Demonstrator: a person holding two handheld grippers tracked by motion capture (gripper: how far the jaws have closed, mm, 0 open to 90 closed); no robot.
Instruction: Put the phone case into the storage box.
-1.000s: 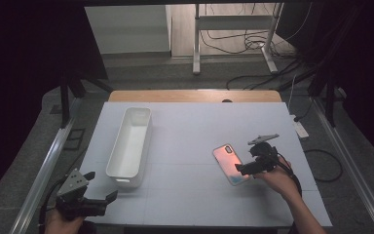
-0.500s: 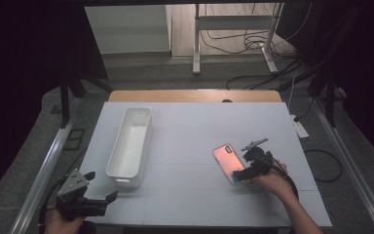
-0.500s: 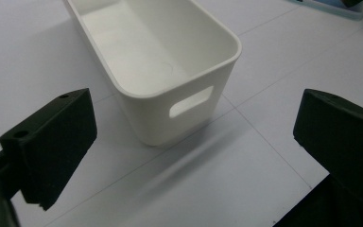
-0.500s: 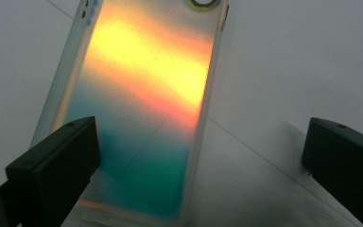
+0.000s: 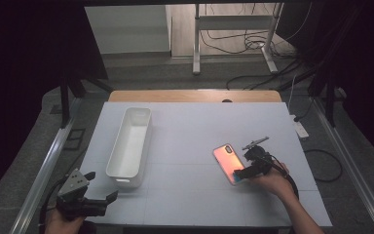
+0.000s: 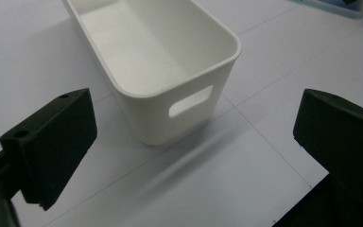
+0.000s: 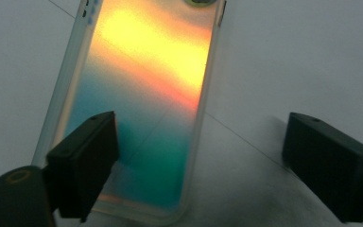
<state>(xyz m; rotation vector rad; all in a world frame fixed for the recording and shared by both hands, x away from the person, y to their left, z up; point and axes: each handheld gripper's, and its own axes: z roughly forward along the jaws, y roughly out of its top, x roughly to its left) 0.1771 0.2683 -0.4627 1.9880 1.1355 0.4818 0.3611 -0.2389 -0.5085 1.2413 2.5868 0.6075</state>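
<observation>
A long white bin sits left of the middle of the high view on the white surface. Nothing shows inside it. In the left gripper view its short end with a handle hole is in the middle, a little above the left tongs. These tongs are wide open and hold nothing. In the high view they are at the lower left. The phone lies flat on the surface, right of the middle, its shiny orange and green back facing up. The right tongs have just been closing a little. They are wide apart at the phone's near end, and one tong sits over its left edge. They do not squeeze it.
</observation>
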